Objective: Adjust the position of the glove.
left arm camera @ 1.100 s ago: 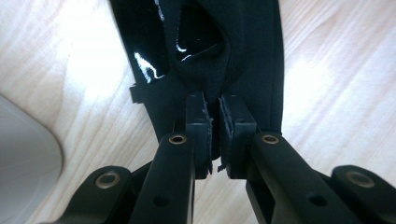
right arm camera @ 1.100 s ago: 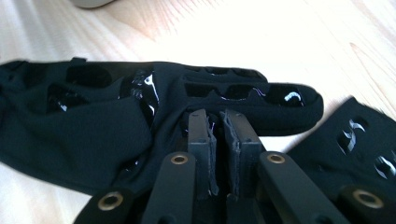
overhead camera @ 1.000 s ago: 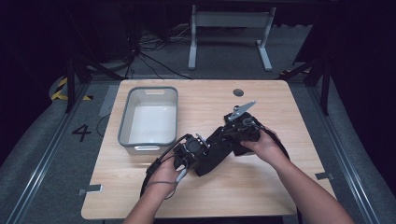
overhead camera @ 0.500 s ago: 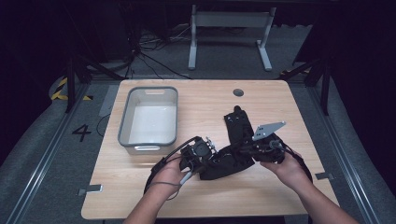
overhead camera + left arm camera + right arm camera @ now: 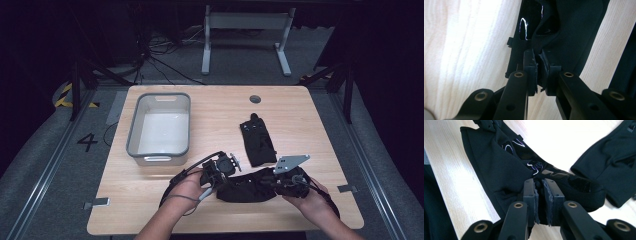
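Note:
A black glove (image 5: 245,189) hangs stretched between my two grippers near the table's front edge. My left gripper (image 5: 223,181) is shut on one end of it, and in the left gripper view the pads pinch a fold of black glove fabric (image 5: 564,37). My right gripper (image 5: 274,182) is shut on the other end; in the right gripper view the glove (image 5: 499,162) spreads out from the shut jaws. A second black glove (image 5: 257,140) lies flat on the table just behind, also seen as the second glove (image 5: 611,160) in the right gripper view.
A grey plastic bin (image 5: 132,135) with nothing in it stands on the left half of the wooden table (image 5: 310,115). A small round grommet (image 5: 255,99) sits near the far edge. Dark floor, cables and a metal stand lie beyond the table.
My right gripper has pulled its end of the glove away from the second glove, to the right and toward the front edge. The left gripper shifted slightly the same way. Both stayed shut.

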A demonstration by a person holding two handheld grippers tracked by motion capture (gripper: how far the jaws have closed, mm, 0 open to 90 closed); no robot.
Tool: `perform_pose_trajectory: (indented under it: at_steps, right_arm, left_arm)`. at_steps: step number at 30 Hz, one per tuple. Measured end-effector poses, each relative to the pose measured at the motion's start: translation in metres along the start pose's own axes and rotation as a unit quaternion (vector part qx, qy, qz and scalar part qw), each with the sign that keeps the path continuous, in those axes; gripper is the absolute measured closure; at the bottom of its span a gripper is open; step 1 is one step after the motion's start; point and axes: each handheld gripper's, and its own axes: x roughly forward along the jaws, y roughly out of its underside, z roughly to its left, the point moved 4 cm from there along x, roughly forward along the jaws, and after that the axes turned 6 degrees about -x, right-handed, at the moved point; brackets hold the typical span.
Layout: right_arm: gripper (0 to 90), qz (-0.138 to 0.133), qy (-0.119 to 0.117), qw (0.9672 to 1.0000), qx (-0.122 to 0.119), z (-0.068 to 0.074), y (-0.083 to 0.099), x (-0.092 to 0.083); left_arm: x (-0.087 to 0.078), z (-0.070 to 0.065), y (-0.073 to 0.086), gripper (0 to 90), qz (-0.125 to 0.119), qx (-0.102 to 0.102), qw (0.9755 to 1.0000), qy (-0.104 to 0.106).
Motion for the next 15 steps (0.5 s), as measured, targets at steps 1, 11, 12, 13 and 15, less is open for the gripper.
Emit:
perform_pose_trajectory:
  at_steps: [1, 11, 12, 13, 15]
  right_arm:
    - [80.6, 0.004, -0.003, 0.9999, 0.011, 0.002, 0.004, 0.001]
    - [79.4, 0.022, -0.001, 0.9994, 0.026, 0.011, 0.018, 0.011]
    - [79.2, 0.023, 0.0, 0.9993, 0.03, 0.011, 0.018, 0.011]
    - [79.1, 0.025, 0.0, 0.9991, 0.033, 0.011, 0.019, 0.011]
    - [76.3, 0.036, -0.004, 0.9982, 0.047, 0.009, 0.022, 0.014]
  left_arm:
    - [0.002, 0.001, 0.0, 83.1, 0.011, 0.007, 0.9999, 0.004]
    - [0.013, 0.005, 0.002, 83.0, 0.027, 0.004, 0.9996, 0.011]
    - [0.013, 0.005, 0.002, 82.8, 0.027, 0.003, 0.9996, 0.012]
    - [0.013, 0.005, 0.002, 82.6, 0.027, 0.0, 0.9995, 0.016]
    - [0.013, 0.006, 0.002, 80.6, 0.022, -0.006, 0.9996, 0.017]
